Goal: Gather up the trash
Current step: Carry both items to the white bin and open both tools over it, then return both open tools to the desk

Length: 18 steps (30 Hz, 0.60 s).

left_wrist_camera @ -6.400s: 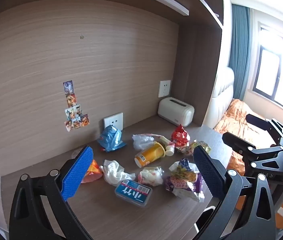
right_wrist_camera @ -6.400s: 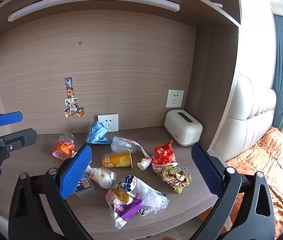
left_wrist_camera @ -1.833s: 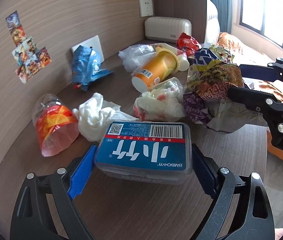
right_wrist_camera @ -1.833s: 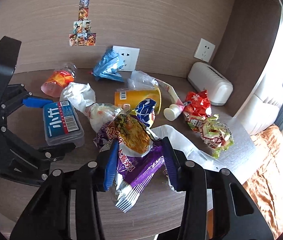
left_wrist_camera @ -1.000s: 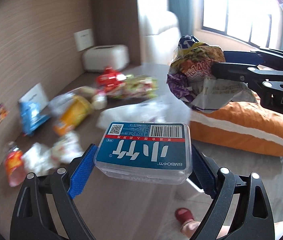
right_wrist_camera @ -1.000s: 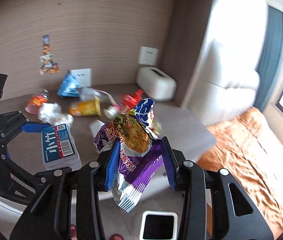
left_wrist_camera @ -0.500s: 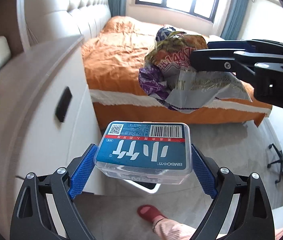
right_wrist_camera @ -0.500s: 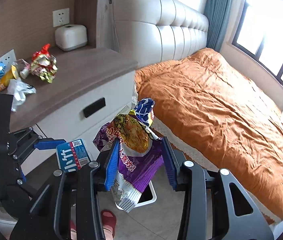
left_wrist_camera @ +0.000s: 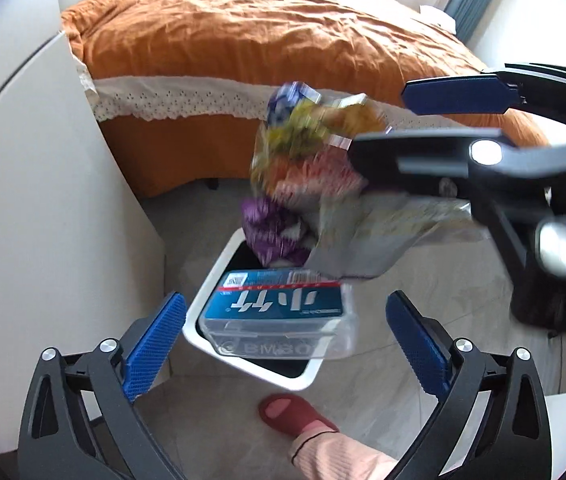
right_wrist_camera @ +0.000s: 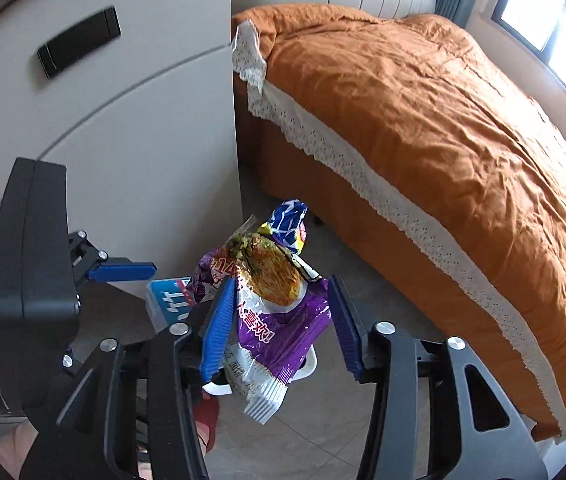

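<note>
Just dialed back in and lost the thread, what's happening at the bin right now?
A person is dumping trash into the white bin on the floor by the bed. The left hand-held gripper is opening, and the clear plastic box hangs free between its pads over the bin's mouth. The right hand-held gripper is opening too, with the bundle of snack wrappers slipping out between its pads.

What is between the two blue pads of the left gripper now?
In the left wrist view, the clear plastic box hangs between them, touching neither pad, above the white bin.
</note>
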### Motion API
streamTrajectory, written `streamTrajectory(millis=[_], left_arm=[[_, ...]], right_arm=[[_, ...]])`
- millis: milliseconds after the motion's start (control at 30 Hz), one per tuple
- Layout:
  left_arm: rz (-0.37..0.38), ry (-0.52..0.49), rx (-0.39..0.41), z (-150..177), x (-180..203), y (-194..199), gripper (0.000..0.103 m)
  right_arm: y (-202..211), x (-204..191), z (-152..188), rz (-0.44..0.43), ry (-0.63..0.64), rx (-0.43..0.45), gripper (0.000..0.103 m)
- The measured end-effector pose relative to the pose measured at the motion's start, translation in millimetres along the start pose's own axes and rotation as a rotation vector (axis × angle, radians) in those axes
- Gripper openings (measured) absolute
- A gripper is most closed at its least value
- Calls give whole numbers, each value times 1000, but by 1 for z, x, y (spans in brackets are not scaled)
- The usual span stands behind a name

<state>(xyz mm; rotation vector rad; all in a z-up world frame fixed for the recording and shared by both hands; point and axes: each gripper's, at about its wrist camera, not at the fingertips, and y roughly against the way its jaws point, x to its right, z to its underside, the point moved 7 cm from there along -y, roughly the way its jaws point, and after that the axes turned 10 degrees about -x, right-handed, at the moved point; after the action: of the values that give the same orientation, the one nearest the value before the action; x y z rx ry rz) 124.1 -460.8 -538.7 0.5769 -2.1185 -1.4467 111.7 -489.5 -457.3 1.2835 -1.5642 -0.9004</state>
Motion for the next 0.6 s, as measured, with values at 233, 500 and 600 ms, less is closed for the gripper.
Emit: streamTrajectory(millis=[233, 500, 600], left_arm=[[-34, 4, -31, 7, -17, -28, 98], [-53, 39, 14, -1, -19, 11, 98], [-78, 60, 51, -4, -22, 45, 98]], right_arm=[[-35, -8, 11, -49, 37, -74, 98], [1, -10, -18, -68, 22, -30, 98], [24, -11, -29, -62, 31, -7, 98]])
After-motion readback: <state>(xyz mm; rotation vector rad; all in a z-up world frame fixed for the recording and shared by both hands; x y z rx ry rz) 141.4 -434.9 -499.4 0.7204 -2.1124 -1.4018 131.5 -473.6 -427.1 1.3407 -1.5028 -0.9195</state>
